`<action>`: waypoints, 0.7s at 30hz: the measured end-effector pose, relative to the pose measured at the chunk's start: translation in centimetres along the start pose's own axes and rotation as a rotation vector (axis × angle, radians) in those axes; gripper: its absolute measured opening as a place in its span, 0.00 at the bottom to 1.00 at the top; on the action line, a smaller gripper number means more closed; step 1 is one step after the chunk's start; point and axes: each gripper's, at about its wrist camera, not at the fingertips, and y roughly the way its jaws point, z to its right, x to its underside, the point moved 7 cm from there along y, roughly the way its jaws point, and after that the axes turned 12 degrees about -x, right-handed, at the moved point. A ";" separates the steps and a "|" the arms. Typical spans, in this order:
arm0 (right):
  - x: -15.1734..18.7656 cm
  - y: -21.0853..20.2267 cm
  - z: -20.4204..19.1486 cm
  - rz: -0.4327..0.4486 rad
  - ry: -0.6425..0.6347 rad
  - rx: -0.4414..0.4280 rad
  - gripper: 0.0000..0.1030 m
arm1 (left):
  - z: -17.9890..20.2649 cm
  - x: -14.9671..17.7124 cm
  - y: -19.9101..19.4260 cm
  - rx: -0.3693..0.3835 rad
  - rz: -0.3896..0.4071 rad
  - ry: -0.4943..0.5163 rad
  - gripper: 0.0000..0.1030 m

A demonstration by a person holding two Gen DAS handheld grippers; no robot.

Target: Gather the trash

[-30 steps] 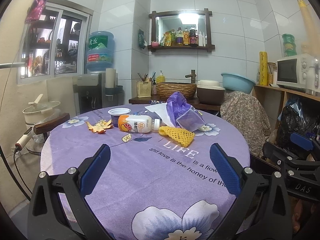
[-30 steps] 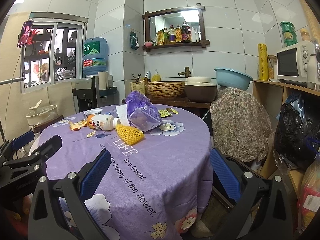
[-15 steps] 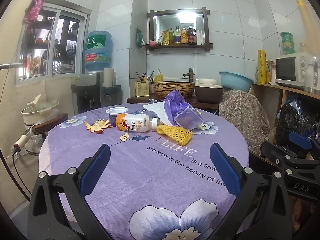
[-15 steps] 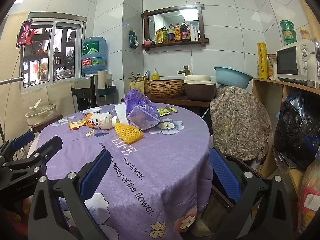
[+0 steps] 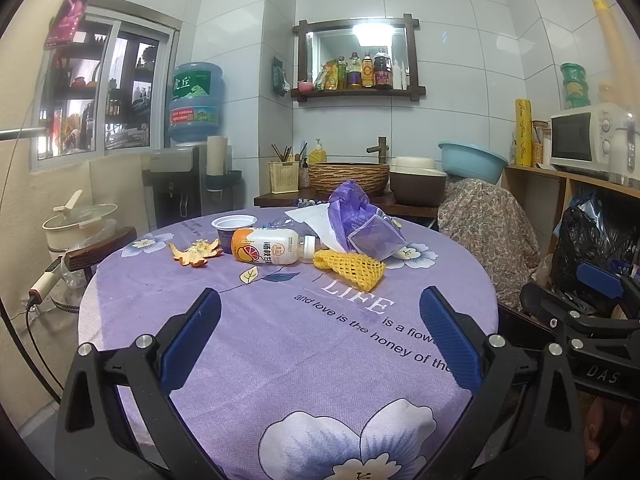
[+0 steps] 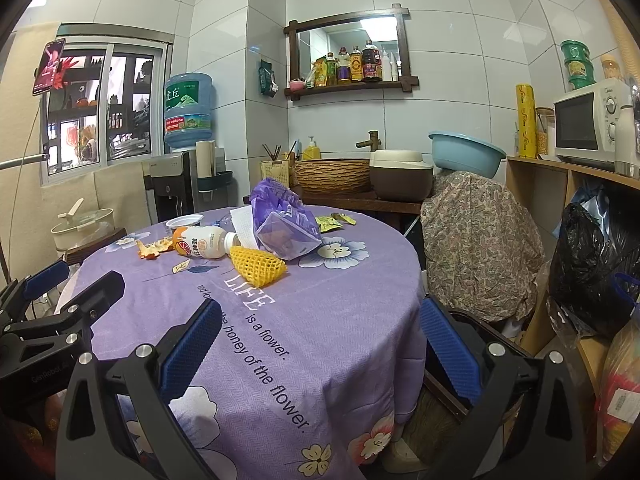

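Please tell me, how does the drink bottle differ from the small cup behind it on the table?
The drink bottle lies on its side, while the small cup stands upright. The bottle has a white cap on, and the cup is open at the top. The bottle is longer, with an orange fruit label; the cup is short, with a white rim and dark sides. Both rest on the purple tablecloth, next to each other, and neither gripper is at them.

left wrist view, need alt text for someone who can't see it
An open left gripper hovers over a round purple-clothed table, empty. Across the table lies trash: orange peel, a yogurt cup, a tipped drink bottle, yellow foam netting and a purple bag.
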 end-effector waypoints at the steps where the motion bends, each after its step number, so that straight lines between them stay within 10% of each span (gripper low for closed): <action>1: 0.0 0.0 0.0 -0.001 0.001 -0.001 0.95 | 0.0 0.0 0.0 0.001 0.000 0.000 0.95; 21: 0.2 2.4 0.2 -0.073 0.003 -0.032 0.95 | -0.6 0.5 2.5 0.006 -0.107 0.006 0.95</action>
